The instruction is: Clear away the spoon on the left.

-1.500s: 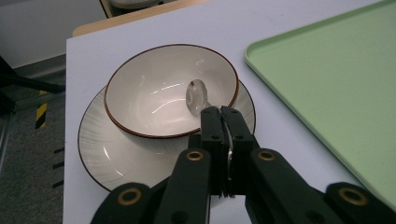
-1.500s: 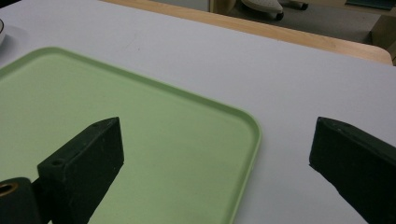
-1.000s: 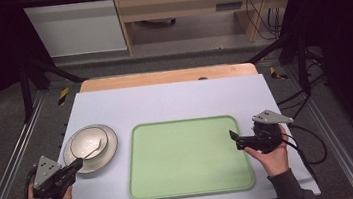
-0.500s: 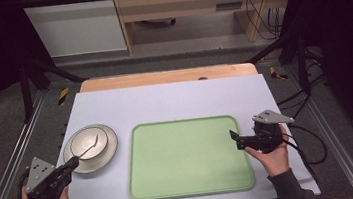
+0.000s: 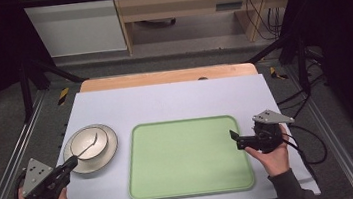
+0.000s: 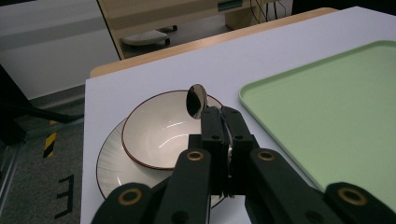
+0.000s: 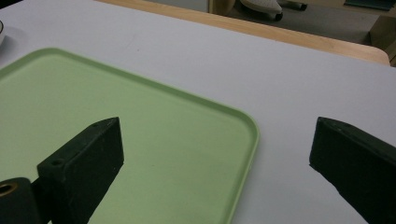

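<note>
**Left claw slides back off the bench corner, spoon pinched tight**

Back toward the near-left corner goes the left claw [image 5: 69, 165] compared with a second ago, when it sat closer in beside the plate; the right claw [image 5: 235, 140] is where it was. In the left gripper view the left claw [image 6: 223, 122] has its jaws pressed together on the handle of a metal spoon [image 6: 196, 100], whose shiny head stands up just past the jaw tips. Beyond that head sits a white bowl [image 6: 159, 133] with a dark rim, resting on a ribbed white plate [image 6: 109, 165]. From above, the bowl [image 5: 89, 143] and plate [image 5: 108, 148] lie at the left of the pale bench [image 5: 174, 99], just far of the left claw. Over on the right, the right claw [image 7: 215, 154] is spread wide, holding nothing, straddling the near-right edge of the green tray [image 7: 140, 126]. That tray [image 5: 188, 157] lies mid-bench, right of the plate and apart from it.
</note>
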`<state>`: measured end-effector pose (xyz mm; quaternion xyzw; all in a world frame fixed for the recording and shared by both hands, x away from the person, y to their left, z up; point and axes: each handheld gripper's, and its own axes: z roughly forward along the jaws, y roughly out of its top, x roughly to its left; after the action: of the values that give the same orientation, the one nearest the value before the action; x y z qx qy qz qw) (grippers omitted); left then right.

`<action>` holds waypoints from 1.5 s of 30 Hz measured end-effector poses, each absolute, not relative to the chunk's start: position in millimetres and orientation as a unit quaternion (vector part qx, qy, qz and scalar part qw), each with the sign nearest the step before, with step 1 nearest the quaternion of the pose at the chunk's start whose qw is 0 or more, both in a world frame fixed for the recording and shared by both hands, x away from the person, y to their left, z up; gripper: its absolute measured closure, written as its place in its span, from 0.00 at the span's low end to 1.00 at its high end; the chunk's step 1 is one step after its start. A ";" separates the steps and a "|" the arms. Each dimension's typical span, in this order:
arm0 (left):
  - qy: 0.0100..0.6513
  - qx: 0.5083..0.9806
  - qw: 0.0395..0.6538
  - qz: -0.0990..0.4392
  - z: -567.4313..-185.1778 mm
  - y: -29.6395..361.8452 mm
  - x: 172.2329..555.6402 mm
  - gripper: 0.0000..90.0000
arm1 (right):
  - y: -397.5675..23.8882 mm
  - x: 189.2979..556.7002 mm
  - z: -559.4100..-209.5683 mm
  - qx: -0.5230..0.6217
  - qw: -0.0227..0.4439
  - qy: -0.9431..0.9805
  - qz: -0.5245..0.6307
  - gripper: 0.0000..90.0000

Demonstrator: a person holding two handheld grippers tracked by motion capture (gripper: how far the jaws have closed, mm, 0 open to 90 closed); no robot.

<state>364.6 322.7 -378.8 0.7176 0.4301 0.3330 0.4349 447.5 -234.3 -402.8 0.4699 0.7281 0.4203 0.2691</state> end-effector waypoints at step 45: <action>0.358 0.744 0.456 0.331 -367.1 270.4 359.8 0.99 | -234.9 447.3 -401.5 0.468 0.267 0.728 0.422 0.04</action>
<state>359.8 270.4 -367.1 0.7441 0.3585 0.3313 0.4562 447.3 -234.9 -401.5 0.4685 0.7285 0.4225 0.2671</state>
